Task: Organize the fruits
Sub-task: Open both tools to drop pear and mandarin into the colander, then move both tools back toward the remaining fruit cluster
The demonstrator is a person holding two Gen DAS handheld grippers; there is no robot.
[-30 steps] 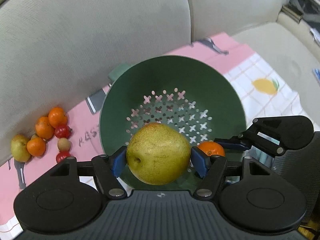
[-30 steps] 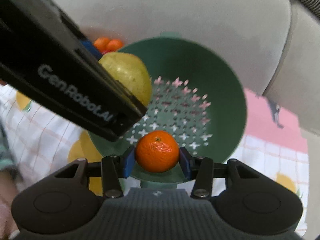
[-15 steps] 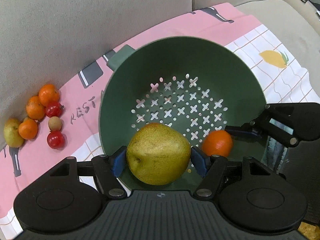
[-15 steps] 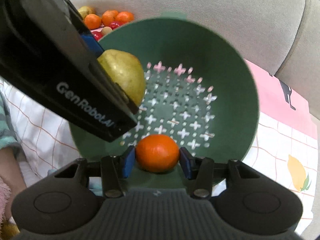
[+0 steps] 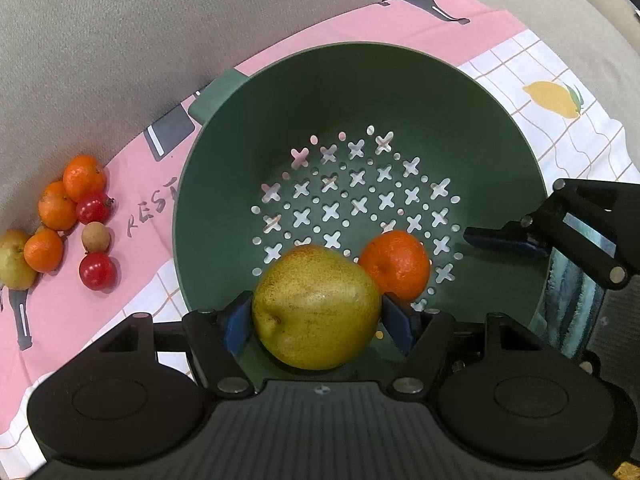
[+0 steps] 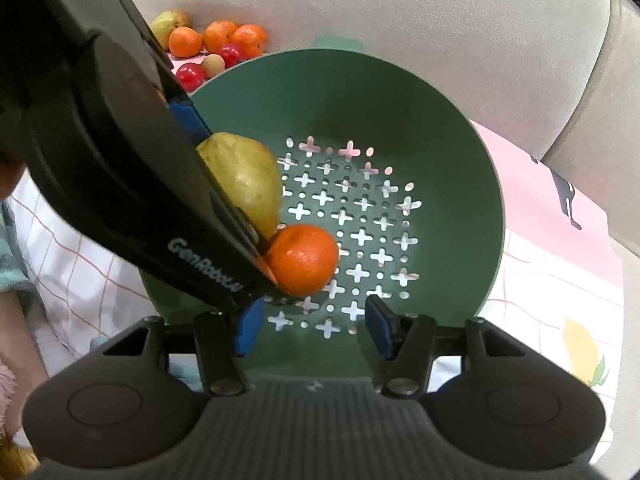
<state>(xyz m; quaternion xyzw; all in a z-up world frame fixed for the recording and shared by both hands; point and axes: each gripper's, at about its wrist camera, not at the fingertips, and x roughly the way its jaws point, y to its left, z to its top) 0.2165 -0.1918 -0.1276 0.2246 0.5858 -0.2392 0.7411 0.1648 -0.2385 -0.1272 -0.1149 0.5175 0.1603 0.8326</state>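
1. The sofa (image 5: 200,20) is the biggest thing here. A pink and white cloth (image 5: 540,80) lies on its seat.
2. The green bowl (image 5: 360,92) with holes sits on the cloth.
3. The left gripper (image 5: 316,320) has its fingers (image 5: 236,322) clamped on the yellow pear (image 5: 316,312). The pear is low inside the bowl, near its front wall.
4. The right gripper (image 6: 312,328) has its fingers (image 6: 378,326) apart, with nothing between them.
5. The orange (image 6: 302,260) sits on the bowl's floor, touching the pear.
6. More small fruits (image 5: 68,220) wait in a heap on the cloth, beside the bowl.
7. What could go wrong: when the left fingers let go, the pear may roll and bump the orange. The two grippers are close, so they could knock together. A hard push could slide the bowl on the soft cloth.
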